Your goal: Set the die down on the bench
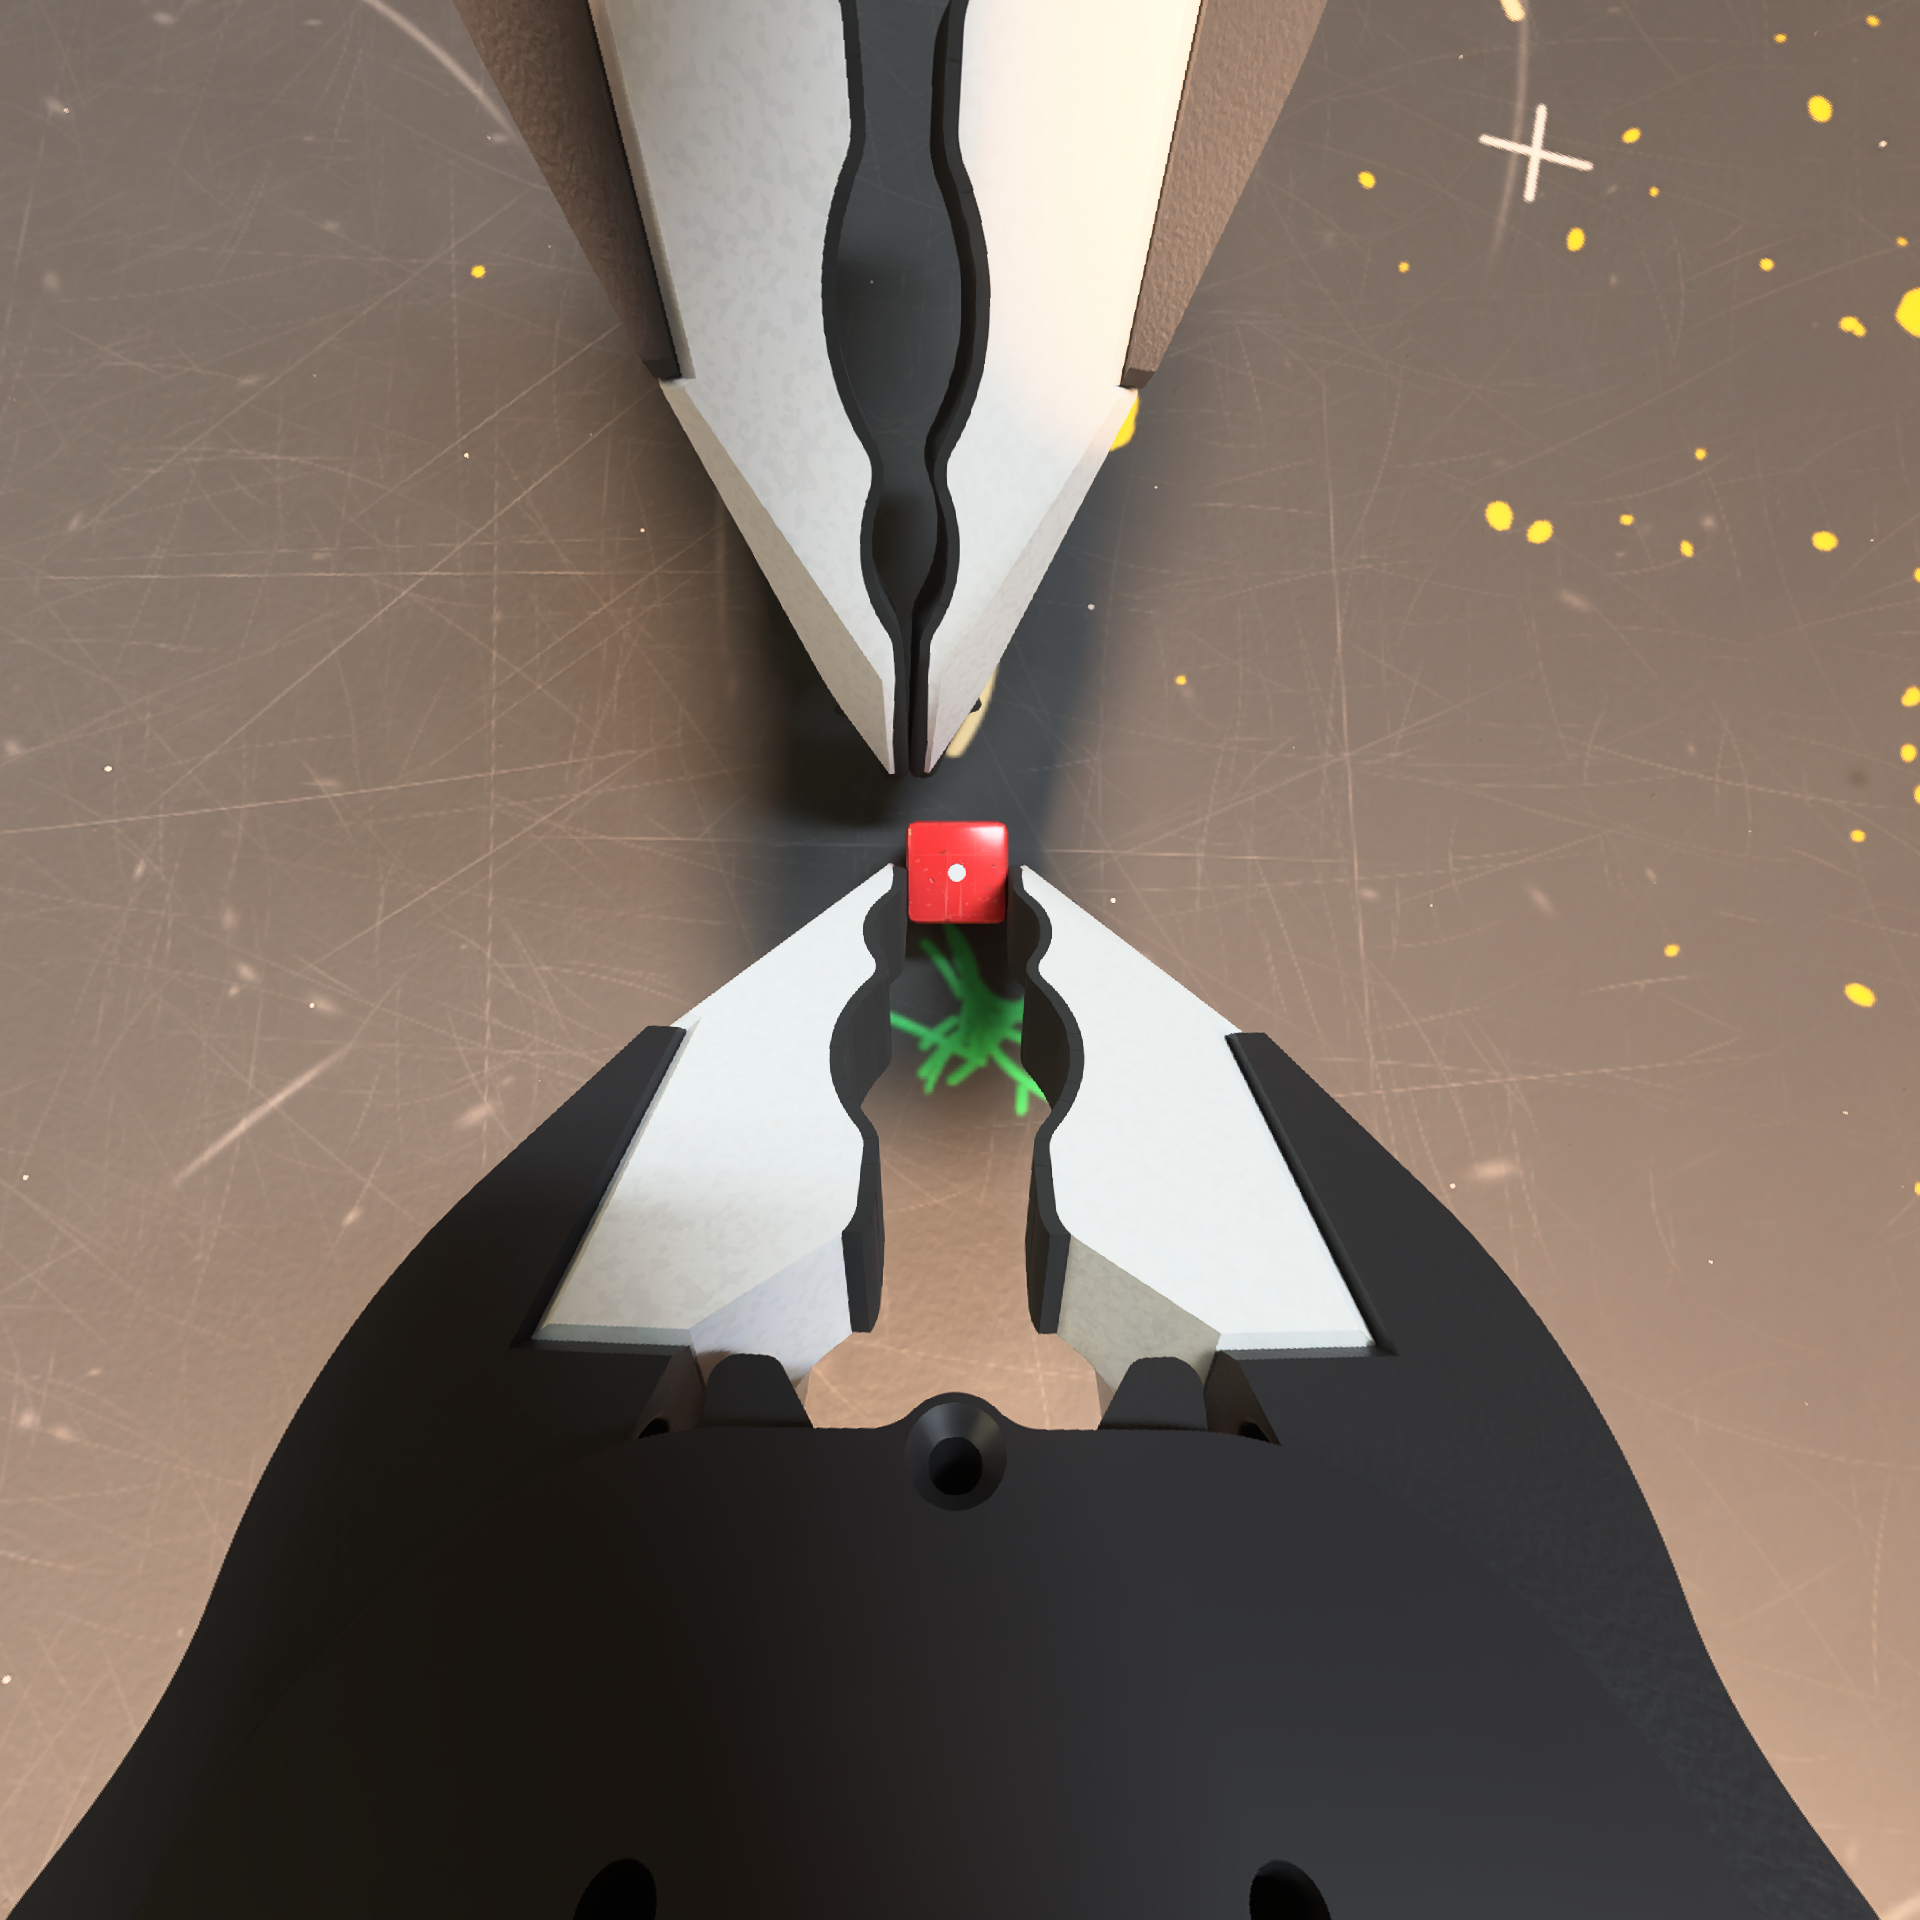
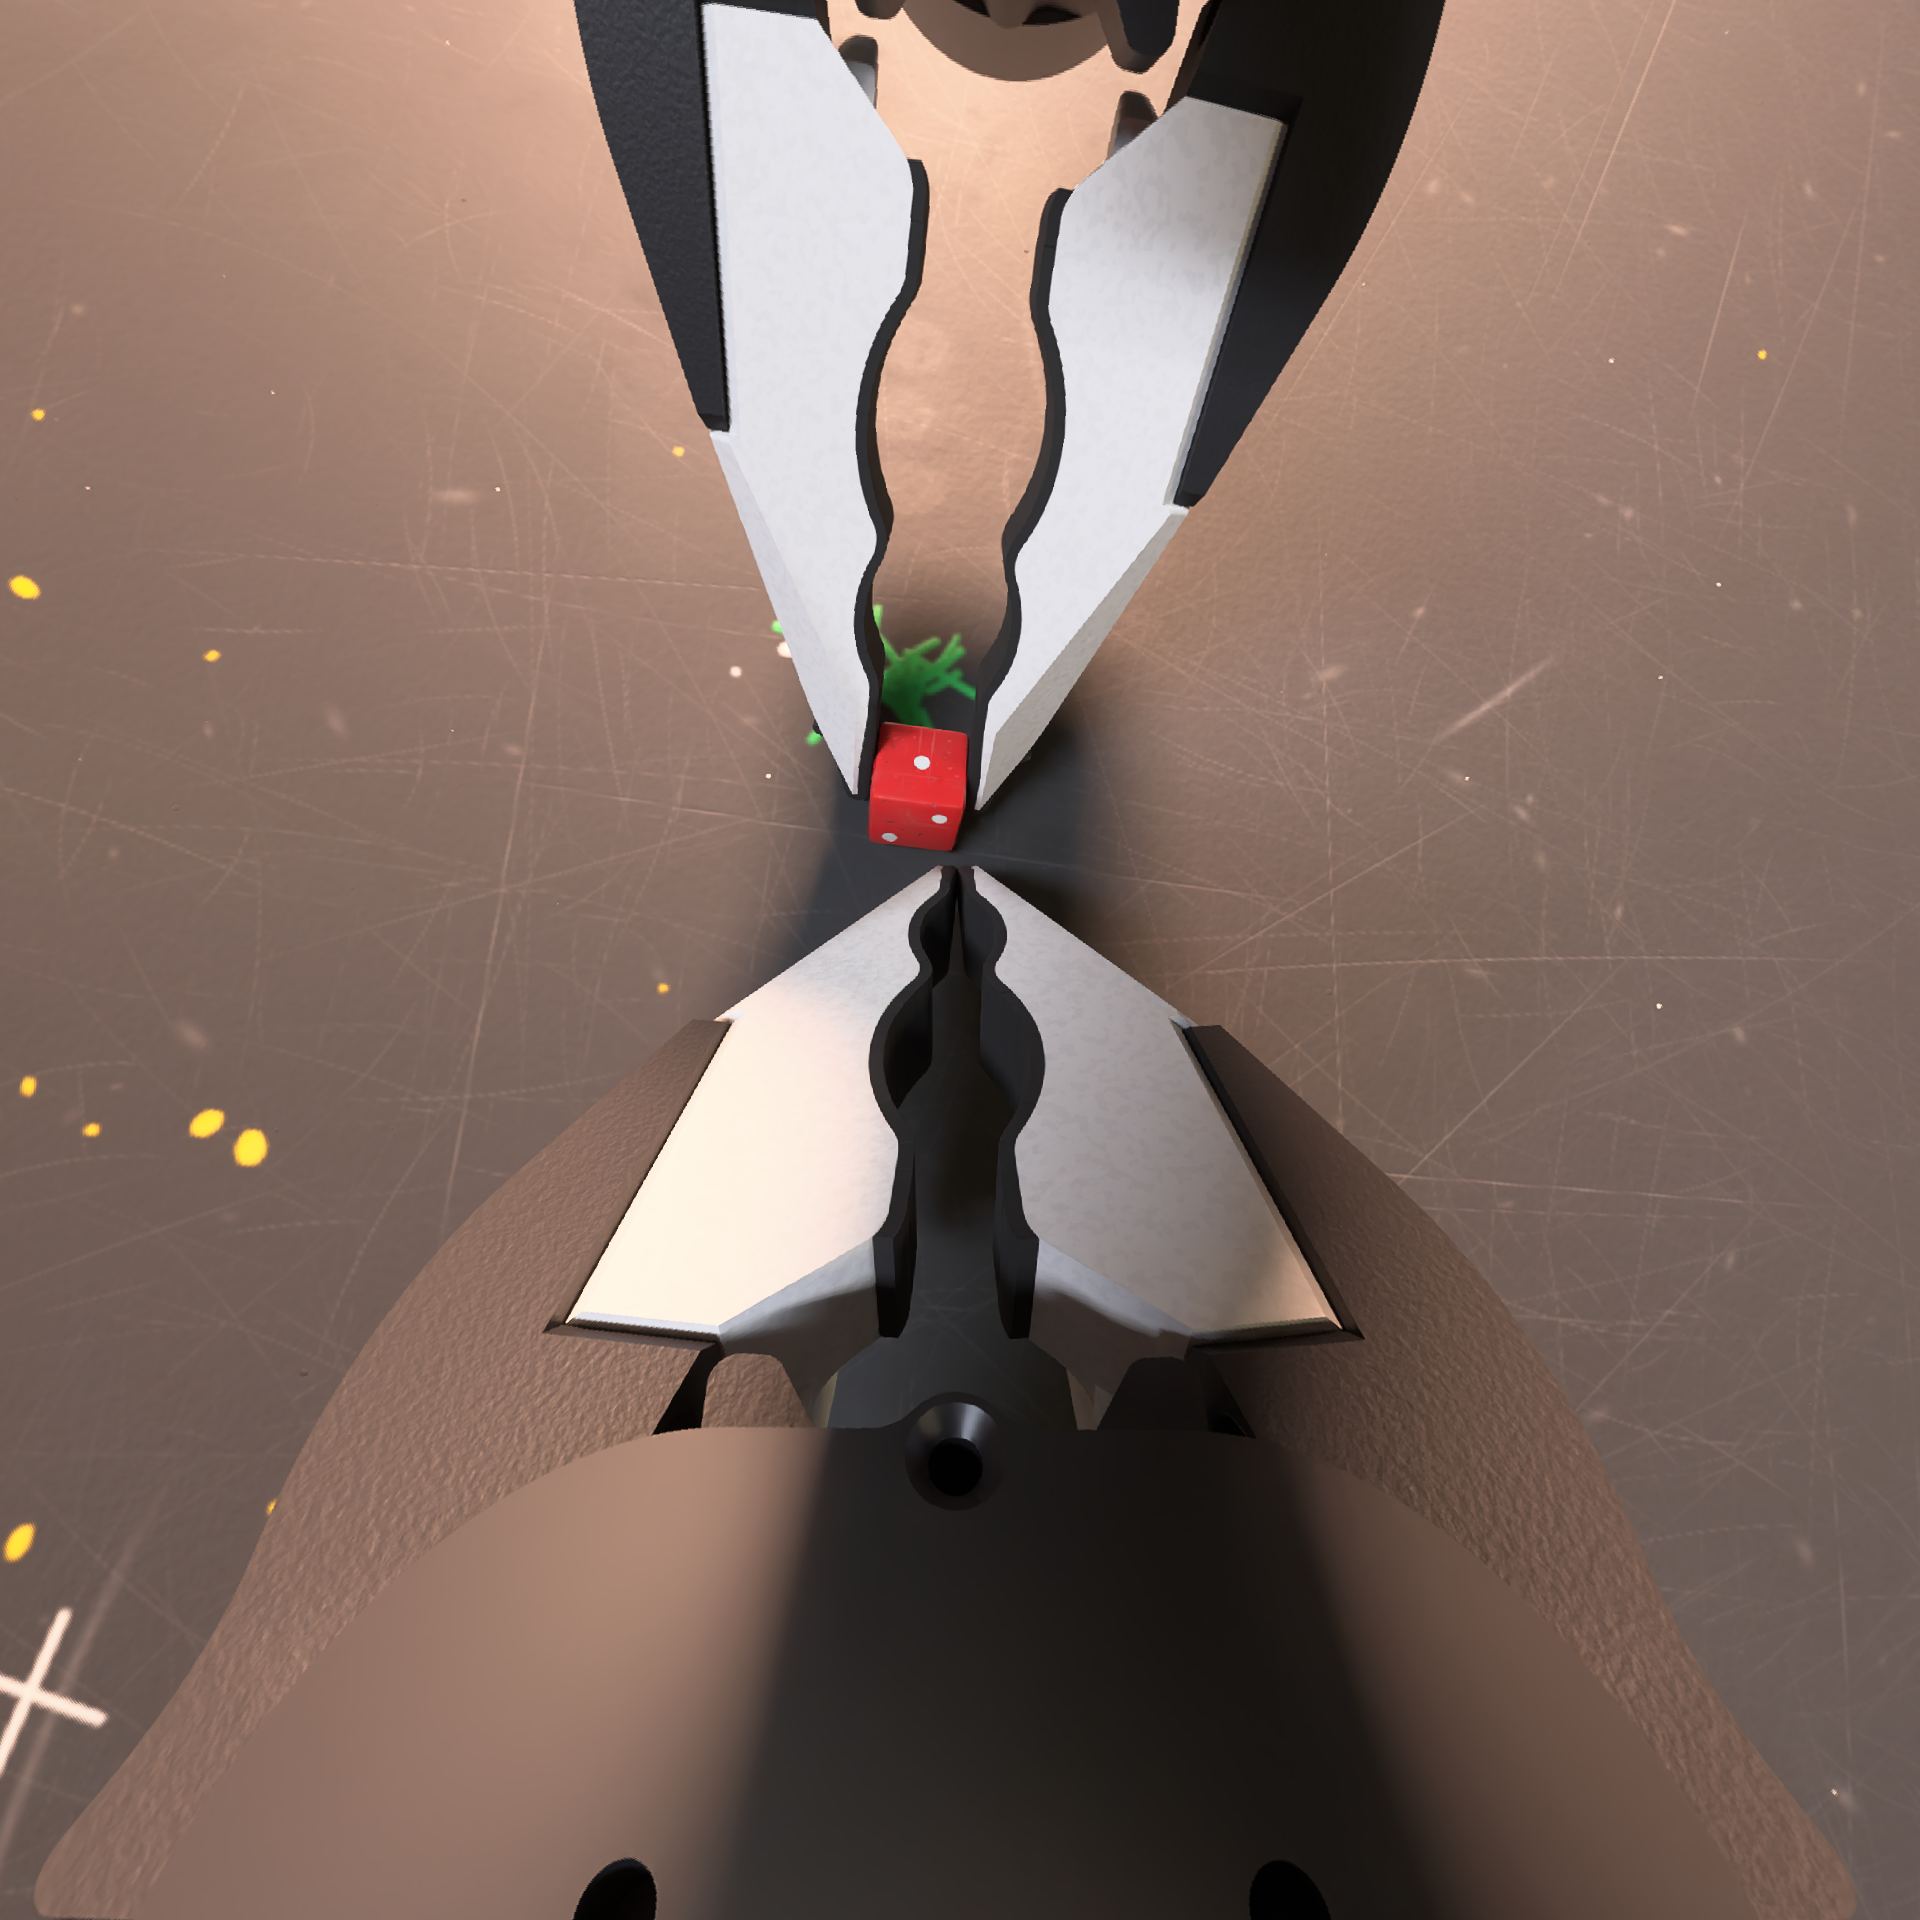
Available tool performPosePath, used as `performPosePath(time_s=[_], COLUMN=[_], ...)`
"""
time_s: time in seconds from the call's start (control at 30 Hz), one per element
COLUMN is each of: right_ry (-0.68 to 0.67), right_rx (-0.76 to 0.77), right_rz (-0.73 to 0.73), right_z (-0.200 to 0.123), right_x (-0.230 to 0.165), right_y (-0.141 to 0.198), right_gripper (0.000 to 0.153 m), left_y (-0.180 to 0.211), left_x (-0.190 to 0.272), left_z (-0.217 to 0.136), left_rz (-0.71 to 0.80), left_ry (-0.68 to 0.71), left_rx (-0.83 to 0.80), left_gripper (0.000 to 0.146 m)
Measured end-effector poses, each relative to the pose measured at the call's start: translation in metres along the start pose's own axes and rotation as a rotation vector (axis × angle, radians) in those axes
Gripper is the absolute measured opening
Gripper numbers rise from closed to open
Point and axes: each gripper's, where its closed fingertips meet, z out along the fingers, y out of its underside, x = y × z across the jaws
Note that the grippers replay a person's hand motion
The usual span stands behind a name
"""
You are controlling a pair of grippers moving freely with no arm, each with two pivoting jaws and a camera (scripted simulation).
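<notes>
The left gripper (image 1: 956, 878), with a black body and white fingers, holds the red die (image 1: 956, 873) between its two fingertips; the jaws stand only as wide as the die. In the left wrist view the face of the die turned to the camera has one white pip. In the right wrist view the same die (image 2: 918, 784) shows more white pips on two faces, and it sits at the very tip of the left gripper (image 2: 918, 790), which comes in from the top of that picture. The right gripper (image 2: 954, 878), brown with white fingers, has its jaws pressed together with nothing between them, and its tip is just beside the die, apart from it. The left wrist view shows the right gripper (image 1: 910, 769) pointing down from above. Under both lies the brown scratched bench (image 1: 312, 727), with a green scribble mark (image 1: 961, 1029) near the die, yellow paint spots (image 1: 1517, 525) and a white cross mark (image 1: 1536, 154). Whether the die touches the bench, I cannot tell.
</notes>
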Motion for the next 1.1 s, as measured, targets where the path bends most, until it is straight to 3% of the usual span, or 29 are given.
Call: performPosePath(time_s=[0.37, 0.53, 0.73, 1.1], right_ry=[0.001, 0.011, -0.008, 0.001], right_rx=[-0.008, 0.006, -0.065, -0.049], right_rz=[-0.01, 0.084, 0.175, 0.158], right_z=[-0.002, -0.016, -0.006, -0.002], right_x=[0.0, -0.003, -0.013, -0.007], right_y=[-0.001, 0.002, 0.017, 0.015], right_gripper=[0.0, 0.0, 0.0, 0.0], left_y=[-0.003, -0.003, -0.002, -0.002], left_x=[0.0, -0.002, -0.002, -0.002], left_z=[0.001, -0.001, -0.001, 0.001], left_rz=[0.064, 0.097, 0.118, 0.141], left_ry=[0.002, 0.027, 0.044, 0.049], left_rx=[-0.018, -0.013, -0.024, -0.036], left_gripper=[0.018, 0.018, 0.018, 0.018])
